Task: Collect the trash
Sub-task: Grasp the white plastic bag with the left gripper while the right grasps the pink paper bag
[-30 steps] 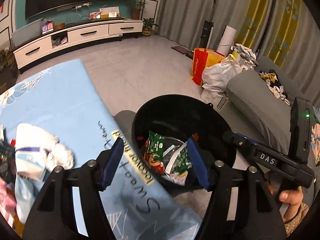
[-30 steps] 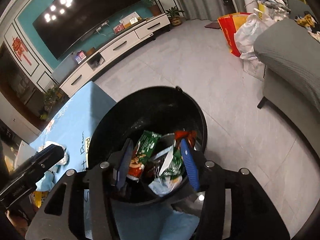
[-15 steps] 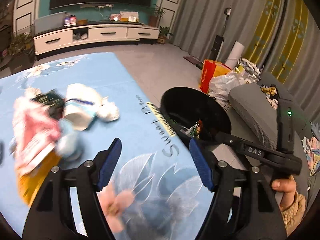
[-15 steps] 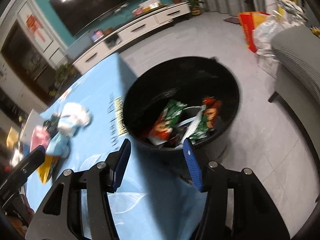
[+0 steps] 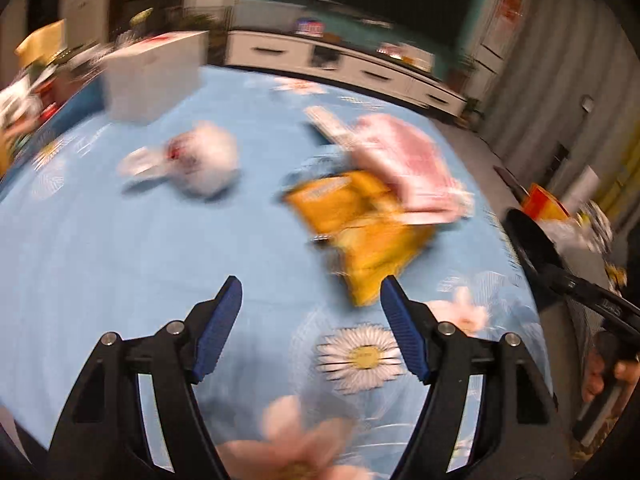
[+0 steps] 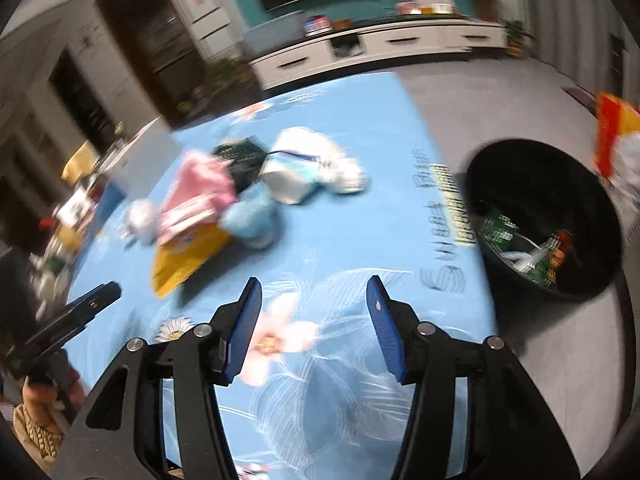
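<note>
My left gripper [image 5: 310, 292] hovers open over the blue flowered tablecloth [image 5: 120, 248], nothing between its blue pads. Just ahead and to its right lies an orange snack bag [image 5: 368, 232] under a pink wrapper [image 5: 404, 160]; a crumpled white wad [image 5: 204, 160] lies further left. My right gripper [image 6: 314, 292] is open and empty above the cloth. Beyond it sits the pile: orange bag [image 6: 188, 256], pink wrapper [image 6: 196, 196], light blue wad [image 6: 252, 216], white and blue packet [image 6: 304, 168]. The black trash bin [image 6: 548, 208] stands off the table's right edge, wrappers inside.
A white box [image 5: 154, 76] stands at the table's far left with clutter behind it. A white TV cabinet [image 6: 380, 48] runs along the far wall. A red and yellow bag [image 6: 612, 124] sits on the floor past the bin. A person's hand [image 6: 44, 396] holds the other gripper.
Both grippers have swung away from above the bin, leftward over the table. The trash pile now lies ahead of them and the bin has slid to the right edge of both views.
</note>
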The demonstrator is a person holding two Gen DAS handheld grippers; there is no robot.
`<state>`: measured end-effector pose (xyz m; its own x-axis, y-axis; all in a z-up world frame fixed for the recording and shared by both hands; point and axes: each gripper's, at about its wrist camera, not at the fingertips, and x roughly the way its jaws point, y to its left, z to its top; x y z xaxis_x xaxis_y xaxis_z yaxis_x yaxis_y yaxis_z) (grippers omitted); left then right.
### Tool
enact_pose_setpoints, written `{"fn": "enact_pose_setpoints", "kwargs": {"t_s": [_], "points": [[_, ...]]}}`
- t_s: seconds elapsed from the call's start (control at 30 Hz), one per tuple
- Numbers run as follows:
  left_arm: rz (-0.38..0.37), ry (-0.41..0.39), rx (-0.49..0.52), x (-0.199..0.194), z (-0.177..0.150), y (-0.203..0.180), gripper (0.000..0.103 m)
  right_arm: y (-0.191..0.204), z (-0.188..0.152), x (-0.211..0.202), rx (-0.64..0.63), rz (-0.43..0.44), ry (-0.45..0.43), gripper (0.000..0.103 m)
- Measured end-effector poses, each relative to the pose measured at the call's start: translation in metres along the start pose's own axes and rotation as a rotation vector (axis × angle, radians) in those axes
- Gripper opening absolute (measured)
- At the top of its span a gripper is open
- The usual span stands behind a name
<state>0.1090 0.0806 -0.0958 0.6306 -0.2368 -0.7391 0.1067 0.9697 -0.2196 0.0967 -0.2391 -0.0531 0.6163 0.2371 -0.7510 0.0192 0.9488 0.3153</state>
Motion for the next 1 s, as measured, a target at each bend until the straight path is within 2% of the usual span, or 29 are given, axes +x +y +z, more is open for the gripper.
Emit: {"fn": "enact_pose_setpoints", "kwargs": {"t_s": [0.1,0.3,0.57,0.7,0.77,0.93,0.97,1.0], "points": [[0.024,-0.009,-0.06,-0.002,-0.001,0.03,0.072,0.03,0.009,0.015,-0.057,0.03,0.019,0.054],[0.03,-0.047,-0.109,-0.002,0.011,0.057,0.072,0.068,0.037,0.04,-0.111,0.043,0.004,0.054],[0.052,-0.12,-0.106,0.014,0.052,0.078,0.072,0.102,0.079,0.077,-0.158,0.02,-0.003,0.054],[0.057,-0.148,-0.046,0.034,0.087,0.077,0.075,0.111,0.083,0.096,-0.184,-0.01,0.026,0.053],[0.078,-0.138,-0.008,0.05,0.101,0.073,0.08,0.115,0.082,0.1,-0.208,-0.031,0.028,0.044],[0.124,-0.048,0.01,0.094,0.11,0.073,0.079,0.116,0.078,0.11,-0.232,-0.069,0.05,0.024],[0.134,-0.032,0.011,0.1,0.108,0.073,0.071,0.114,0.077,0.111,-0.232,-0.074,0.054,0.019],[0.13,-0.013,0.012,0.106,0.105,0.072,0.057,0.113,0.076,0.112,-0.233,-0.075,0.056,0.017]]}}
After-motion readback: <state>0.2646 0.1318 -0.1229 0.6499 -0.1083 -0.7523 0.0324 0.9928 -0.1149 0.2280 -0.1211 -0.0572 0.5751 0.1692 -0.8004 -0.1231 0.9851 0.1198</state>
